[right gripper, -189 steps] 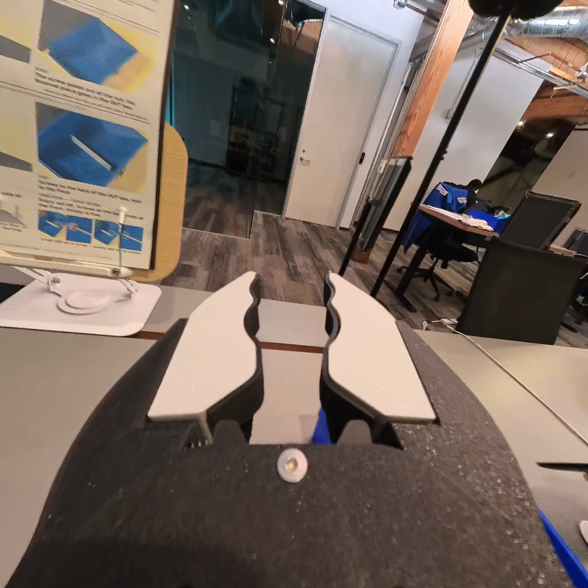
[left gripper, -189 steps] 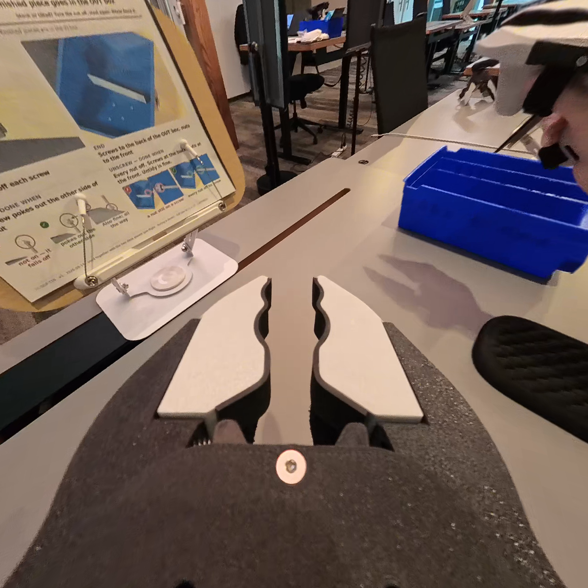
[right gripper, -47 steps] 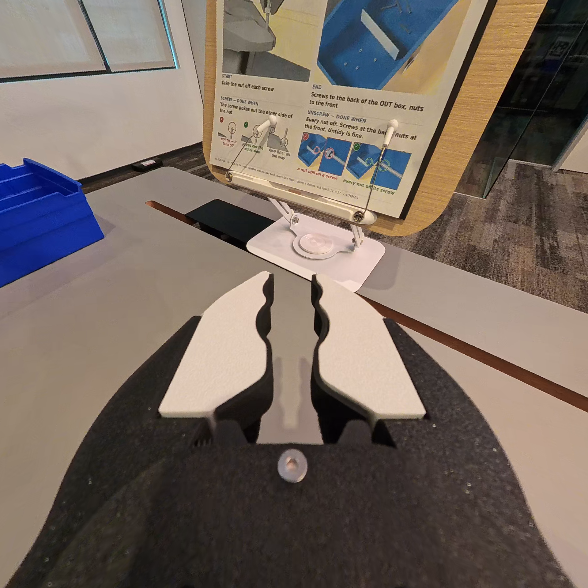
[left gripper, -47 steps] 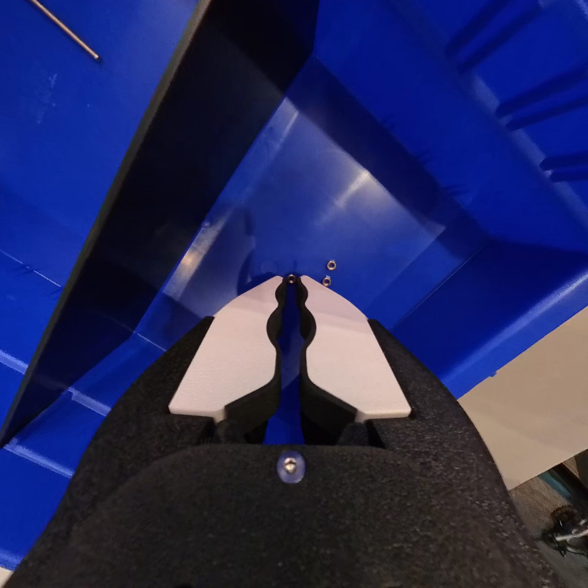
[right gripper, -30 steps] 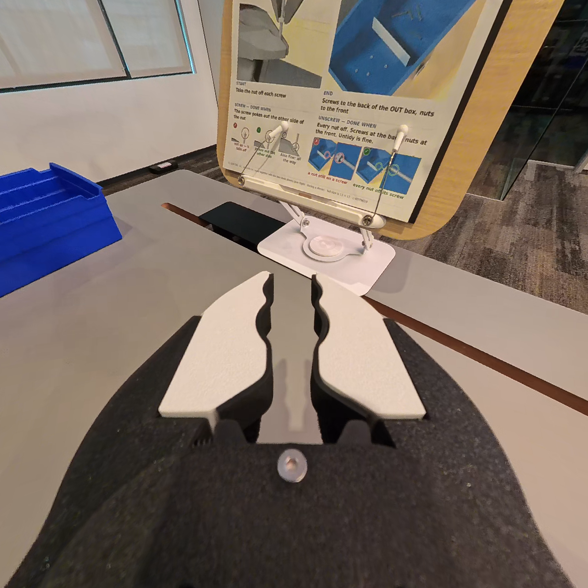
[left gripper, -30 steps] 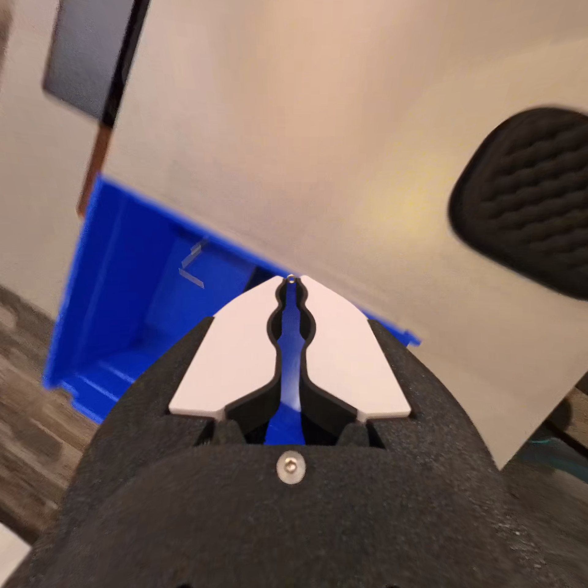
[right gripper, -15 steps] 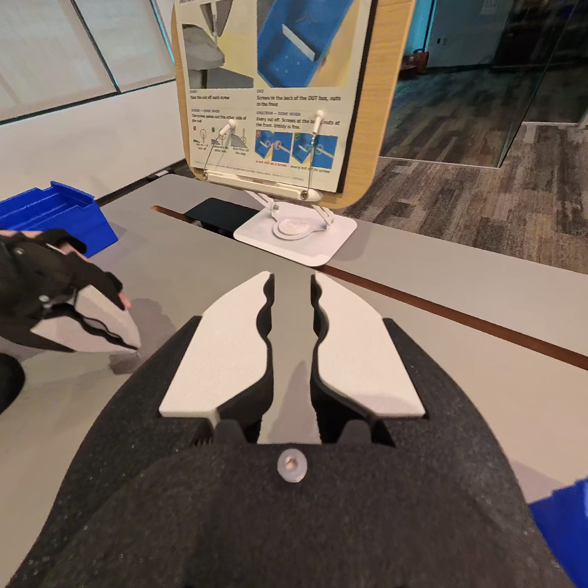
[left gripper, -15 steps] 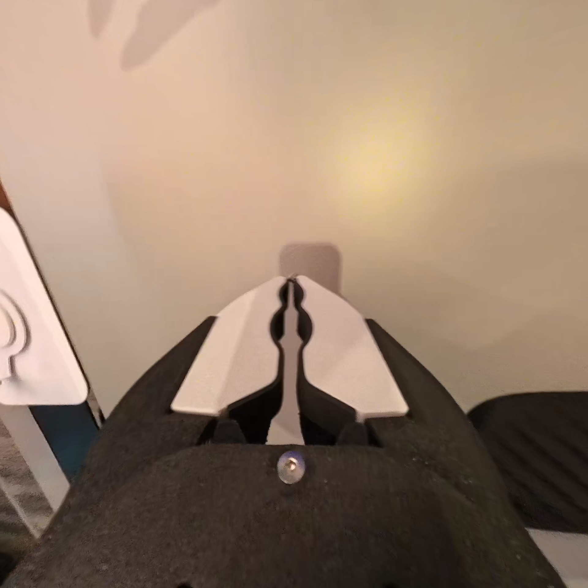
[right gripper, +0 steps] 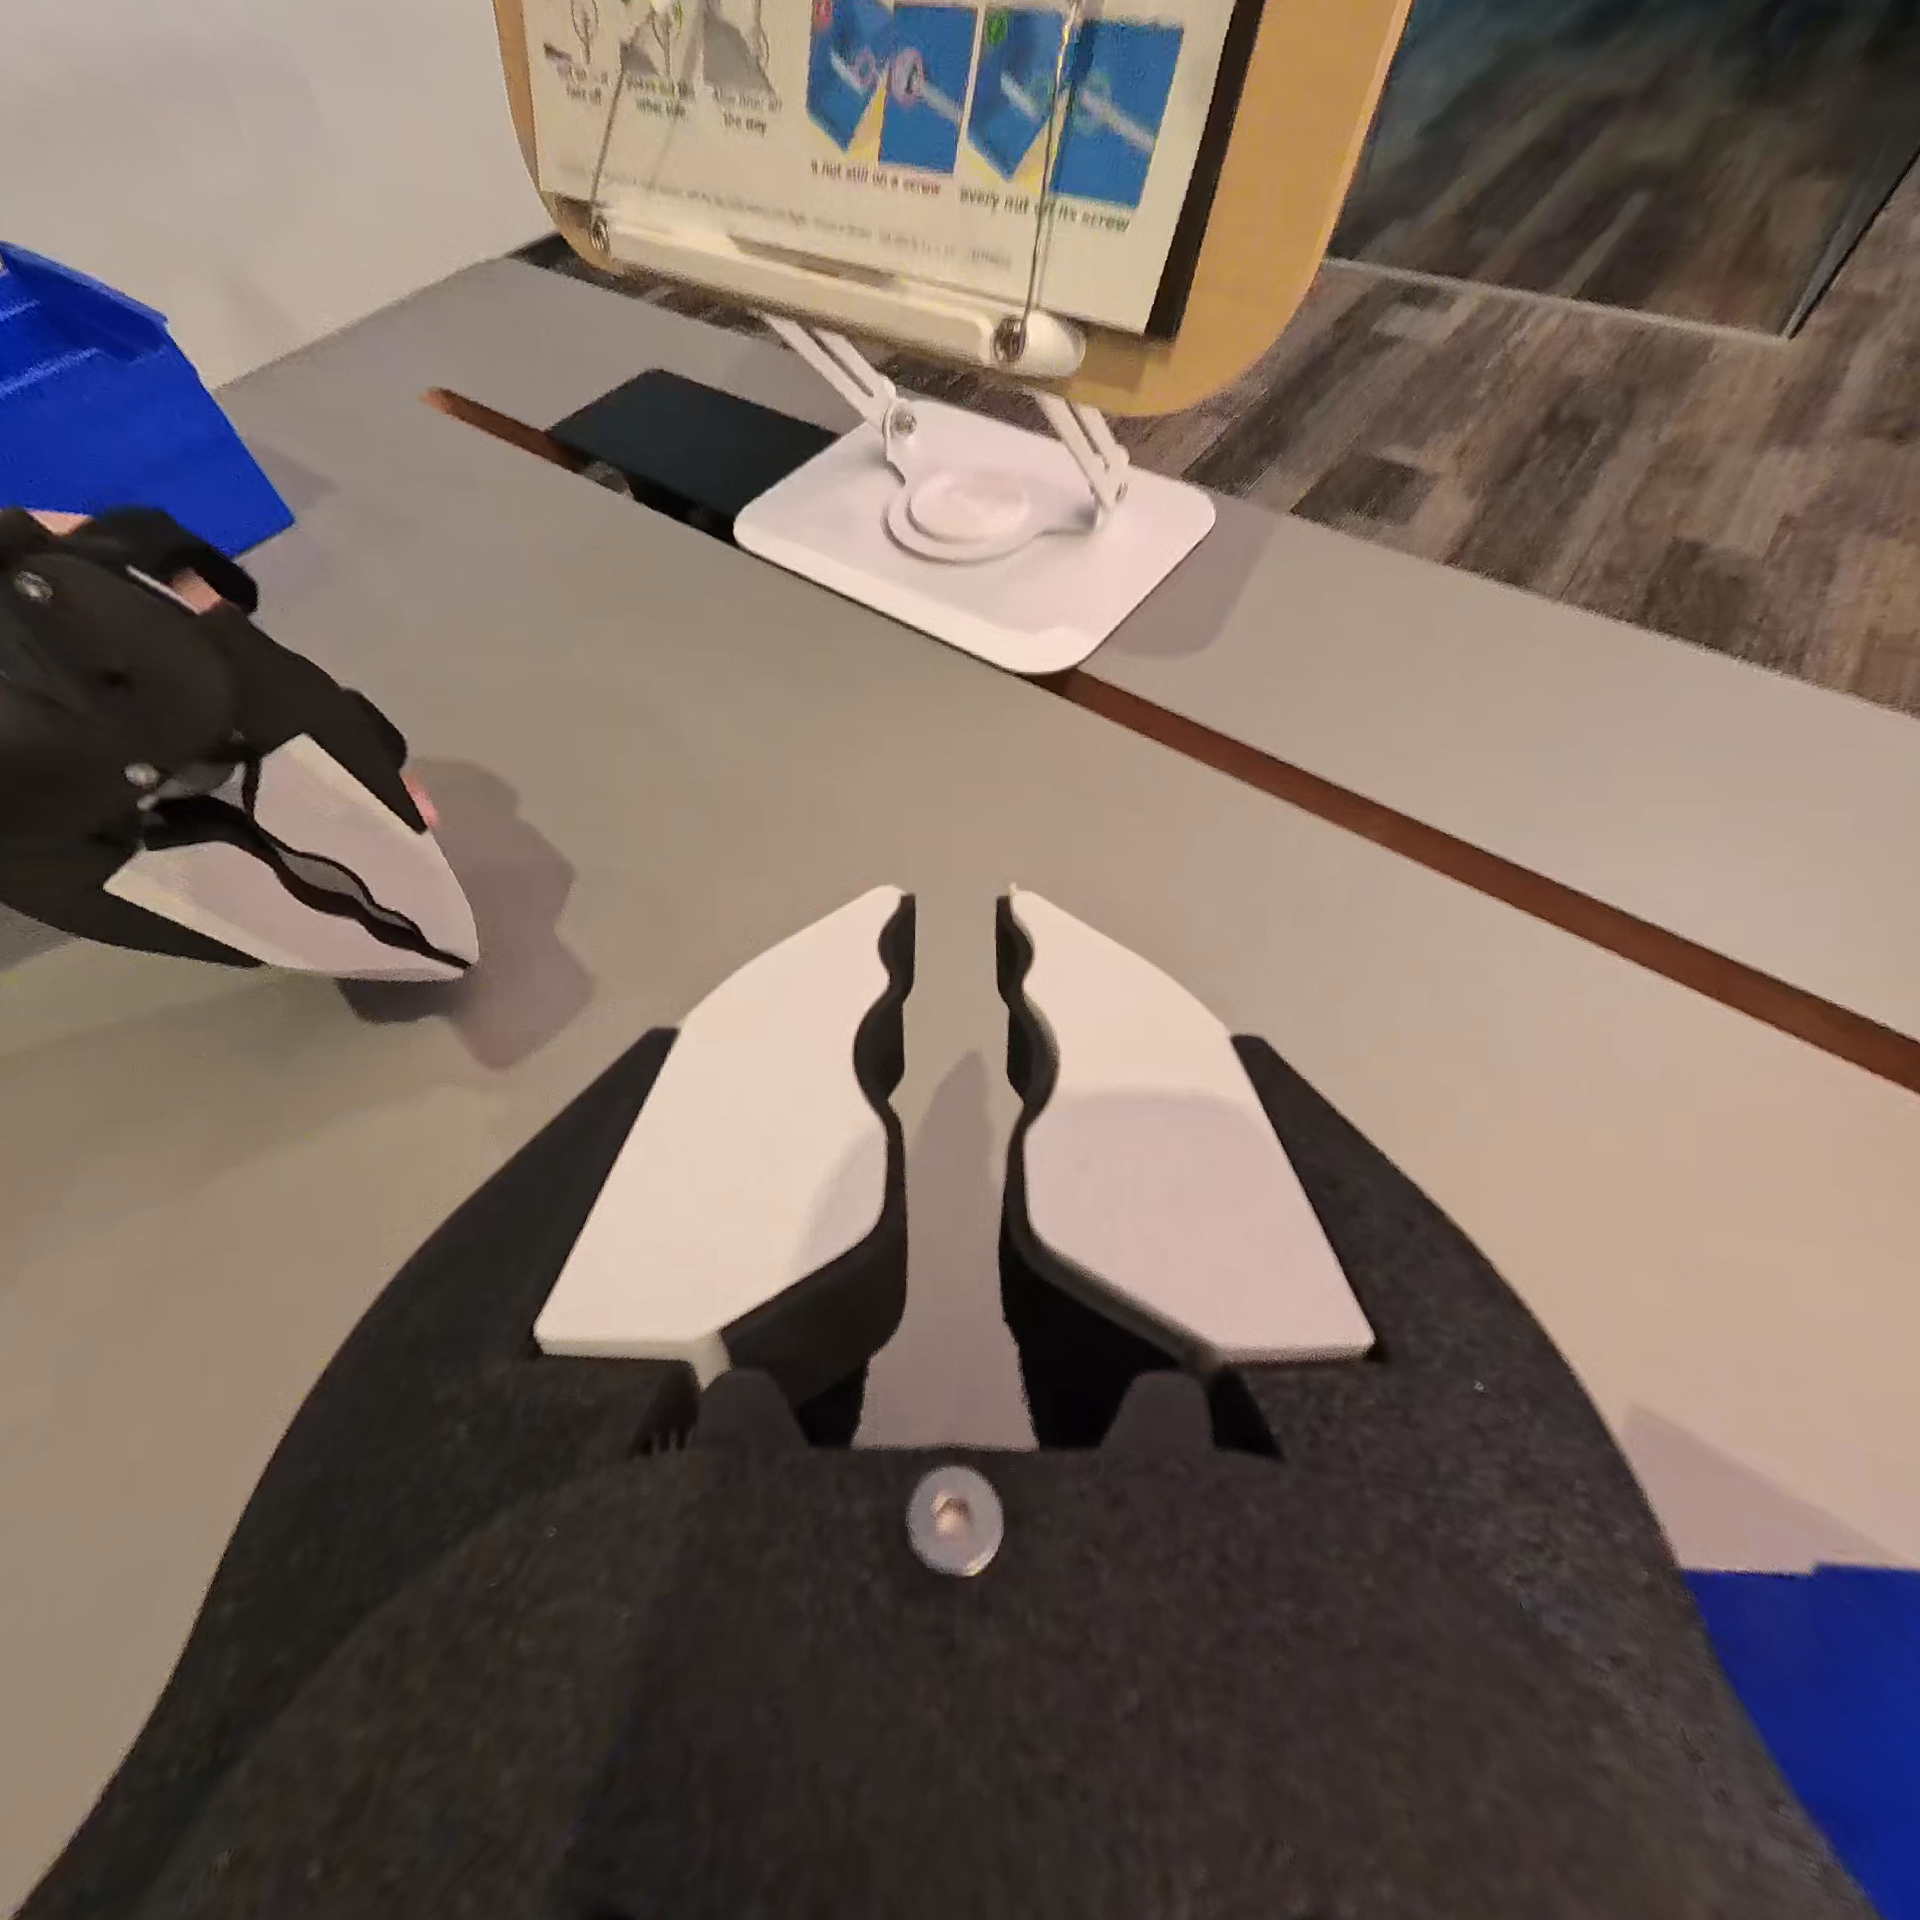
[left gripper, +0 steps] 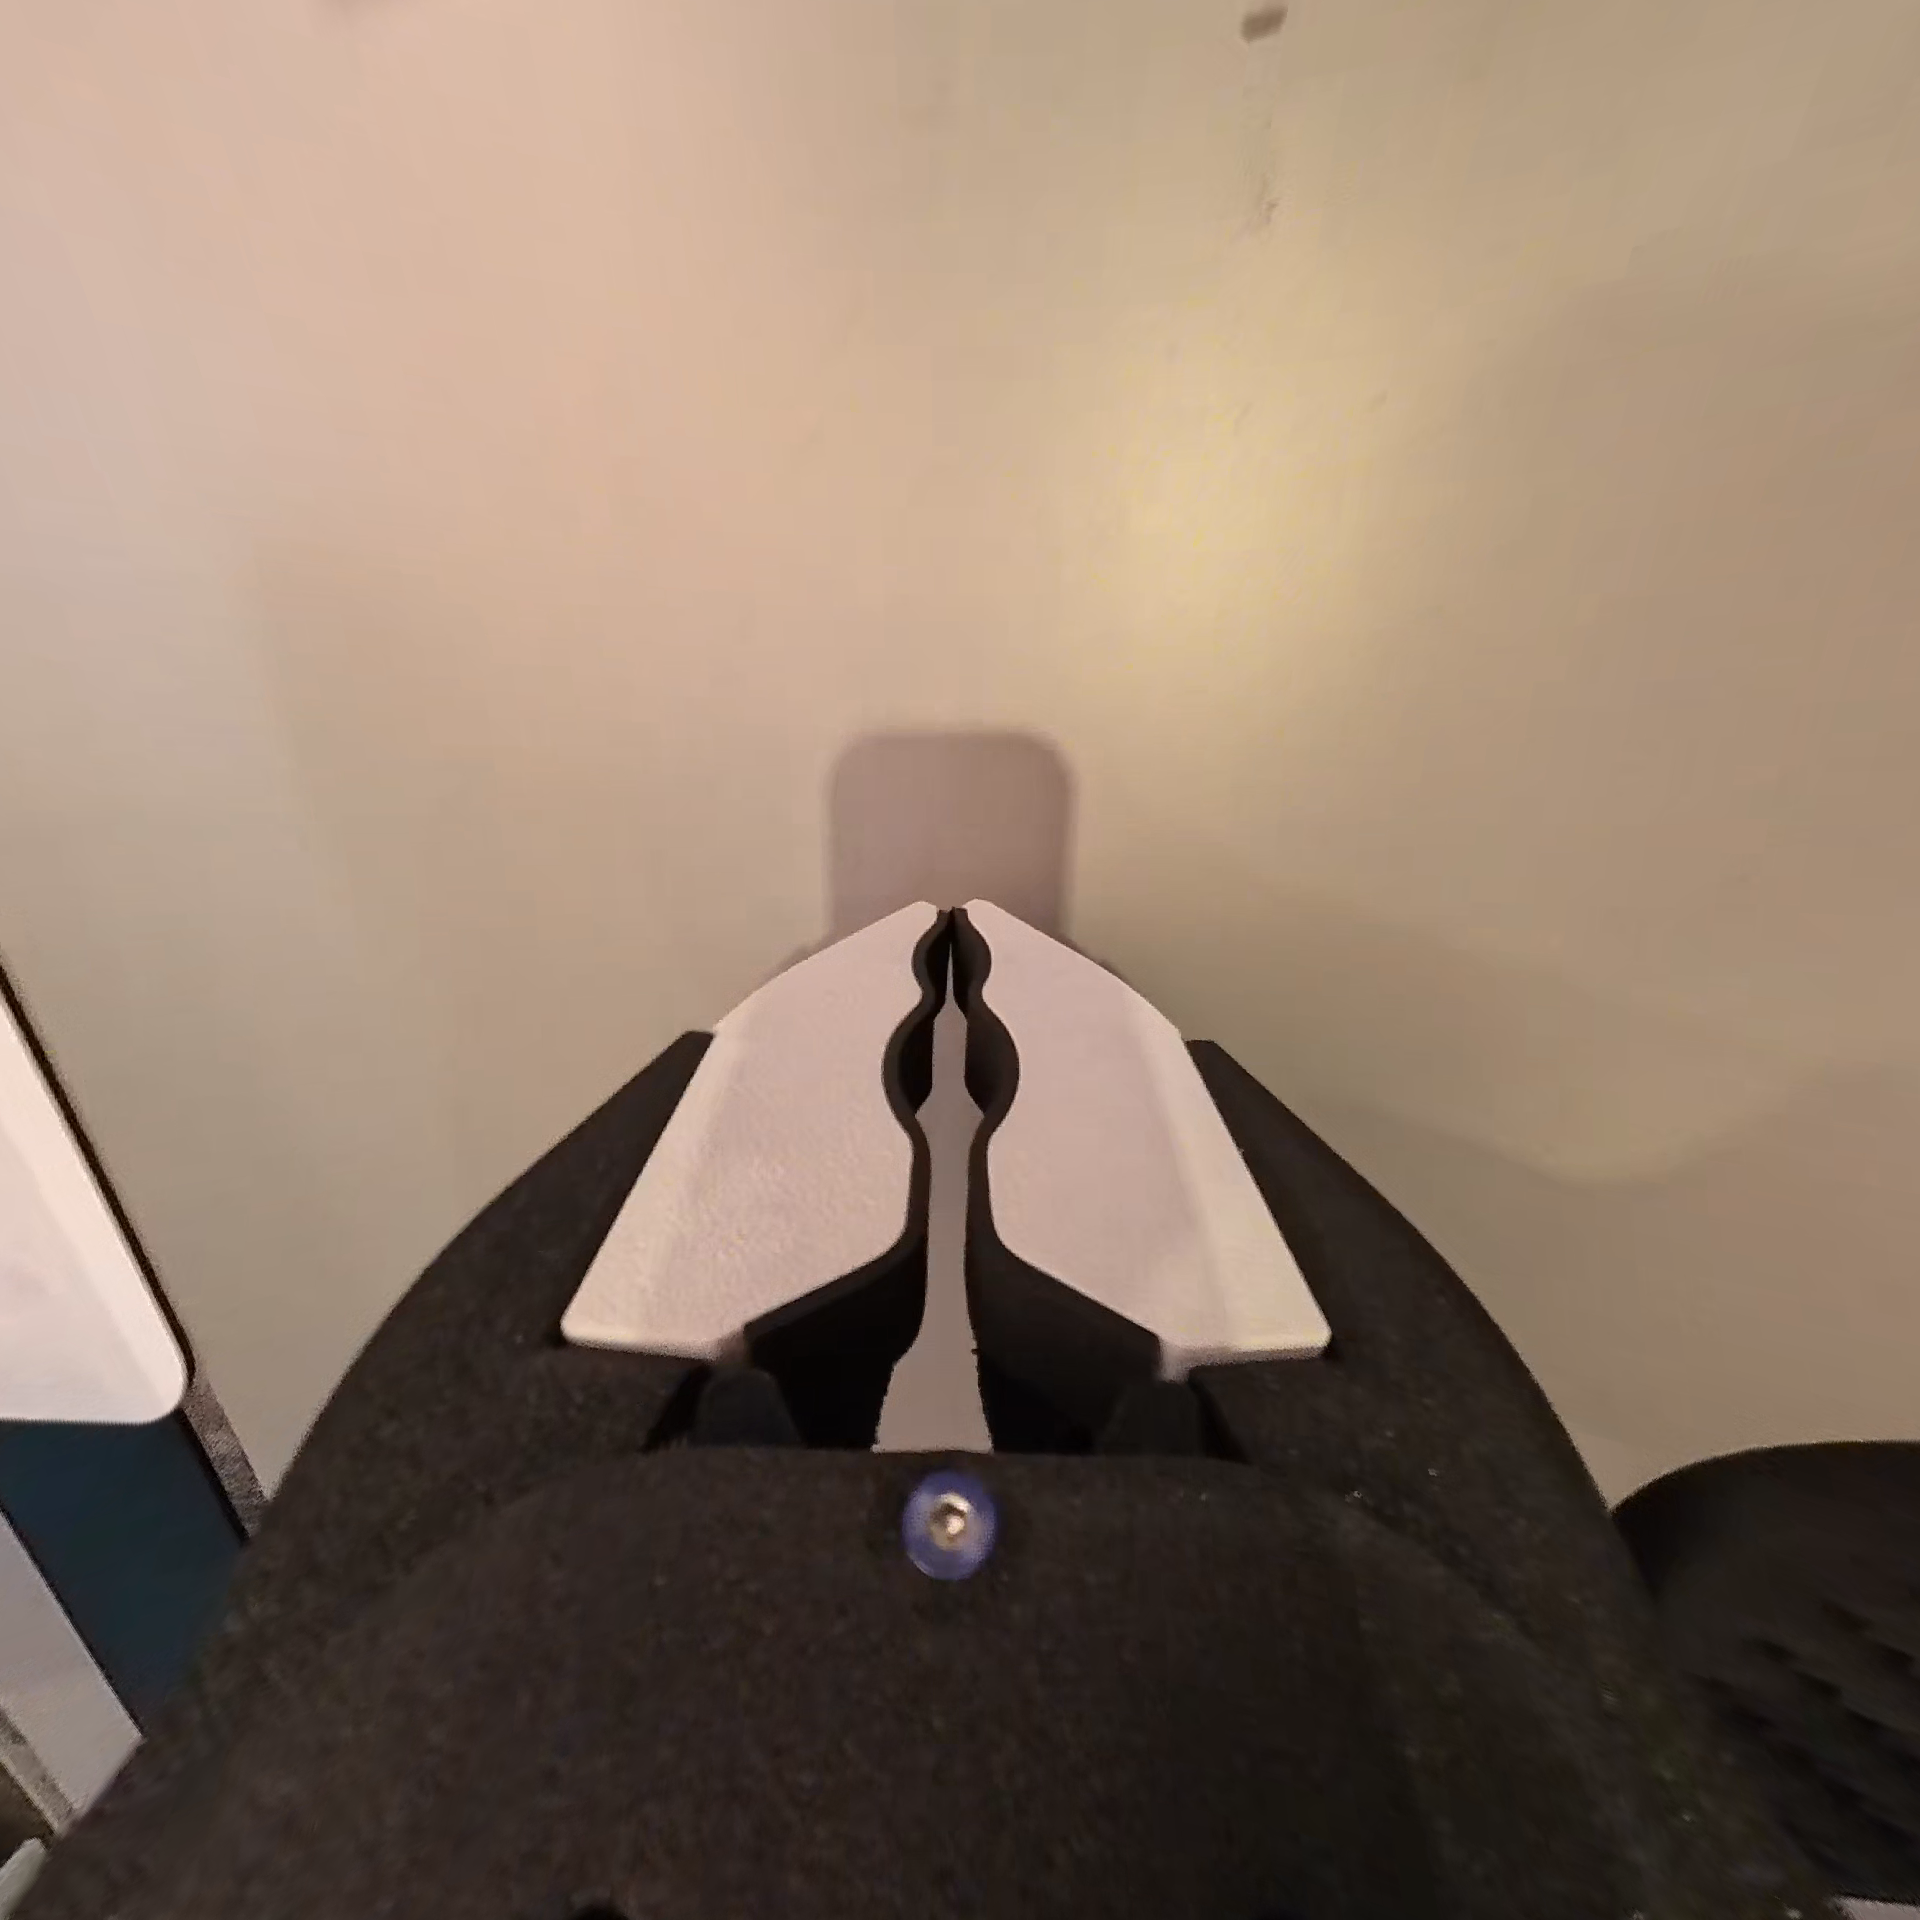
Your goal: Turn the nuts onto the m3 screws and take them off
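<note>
Left claw (left gripper: 952, 914), tips pressed together, points down at table (left gripper: 623, 416).

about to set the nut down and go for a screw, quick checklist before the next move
1. Left gripper shut at the tips: ok, the tips meet over the grey table.
2. Nut actually between the tips: cannot tell, nothing visible at the pinch in either view.
3. Left gripper close to the table: ok, the right wrist view shows its tips just above their shadow.
4. Right gripper open and empty: ok, there is a clear gap between the fingers.
5. Screw in sight to pick: not ok, none shows in either view.
6. Blue bins within view: ok, one bin at far left, another's corner at lower right.
</note>
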A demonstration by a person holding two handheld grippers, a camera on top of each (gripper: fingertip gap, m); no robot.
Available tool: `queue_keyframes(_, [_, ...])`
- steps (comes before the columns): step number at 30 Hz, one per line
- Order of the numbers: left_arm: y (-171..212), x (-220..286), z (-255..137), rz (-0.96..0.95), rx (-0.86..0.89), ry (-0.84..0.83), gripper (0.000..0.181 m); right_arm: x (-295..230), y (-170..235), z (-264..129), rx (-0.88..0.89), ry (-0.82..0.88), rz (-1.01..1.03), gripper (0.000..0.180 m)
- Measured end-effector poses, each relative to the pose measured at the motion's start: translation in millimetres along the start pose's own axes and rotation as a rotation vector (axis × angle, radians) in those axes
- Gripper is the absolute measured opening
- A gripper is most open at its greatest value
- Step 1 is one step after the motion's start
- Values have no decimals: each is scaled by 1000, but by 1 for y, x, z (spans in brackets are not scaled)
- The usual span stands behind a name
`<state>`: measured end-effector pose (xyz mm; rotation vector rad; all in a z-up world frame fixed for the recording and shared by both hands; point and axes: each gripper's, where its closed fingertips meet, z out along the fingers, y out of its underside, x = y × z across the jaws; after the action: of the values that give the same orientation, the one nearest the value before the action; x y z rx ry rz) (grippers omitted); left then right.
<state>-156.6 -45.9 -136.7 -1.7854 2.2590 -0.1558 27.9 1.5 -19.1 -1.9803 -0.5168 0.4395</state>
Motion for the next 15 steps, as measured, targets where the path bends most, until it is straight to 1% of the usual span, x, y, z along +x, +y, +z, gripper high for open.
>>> queue_keyframes(1, [2, 0, -1, -5, 0, -1, 0, -1, 4, 2, -13, -19, 12, 13])
queue_keyframes(3, [7, 0, -3, -12, -2, -5, 0, -4, 11, 3, -40, -60, 27, 13])
queue_keyframes(8, [15, 1, -9, -28, 6, -14, 0, -4, 28, -1, -128, -79, 0, 11])
queue_keyframes(15, [17, 6, -16, -29, 35, -31, 0, -14, 69, -16, -362, -139, -58, 0])
